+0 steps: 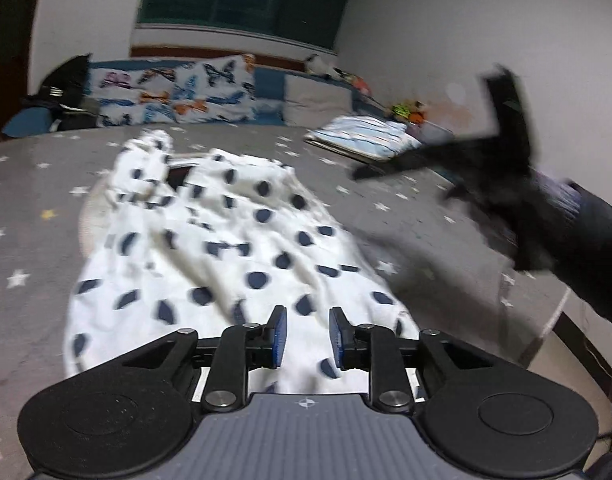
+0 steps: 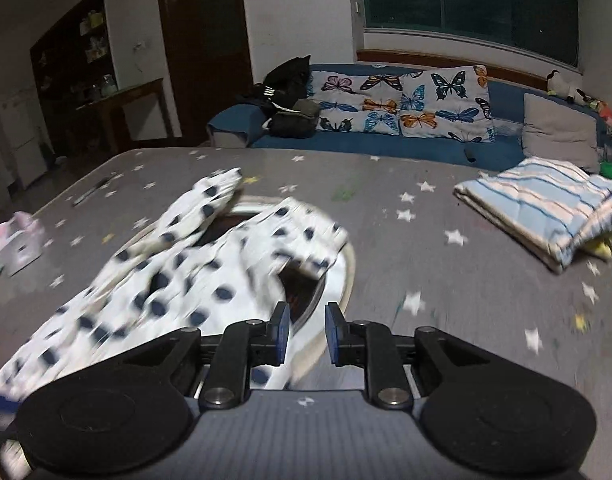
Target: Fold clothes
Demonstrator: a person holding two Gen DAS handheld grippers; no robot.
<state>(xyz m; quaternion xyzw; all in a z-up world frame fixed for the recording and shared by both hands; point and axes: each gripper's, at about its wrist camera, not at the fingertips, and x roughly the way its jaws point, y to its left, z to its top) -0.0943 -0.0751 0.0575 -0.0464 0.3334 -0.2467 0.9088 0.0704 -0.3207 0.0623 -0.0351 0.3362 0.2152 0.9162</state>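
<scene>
A white garment with dark blue dots (image 1: 209, 248) lies rumpled on the grey star-patterned bed sheet (image 1: 25, 208). My left gripper (image 1: 308, 330) is open and empty, just above the garment's near edge. In the right wrist view the garment (image 2: 177, 280) lies left of centre, partly over a pale round-edged object (image 2: 348, 276). My right gripper (image 2: 306, 328) is open and empty, over the garment's right edge. The right gripper also shows blurred in the left wrist view (image 1: 502, 148), raised at the right.
A folded blue-and-white striped blanket (image 2: 546, 212) lies at the bed's far right. Butterfly pillows (image 2: 406, 100) and a grey pillow (image 2: 560, 132) line the blue surround at the back. A pale pink item (image 2: 13, 240) sits at the bed's left edge.
</scene>
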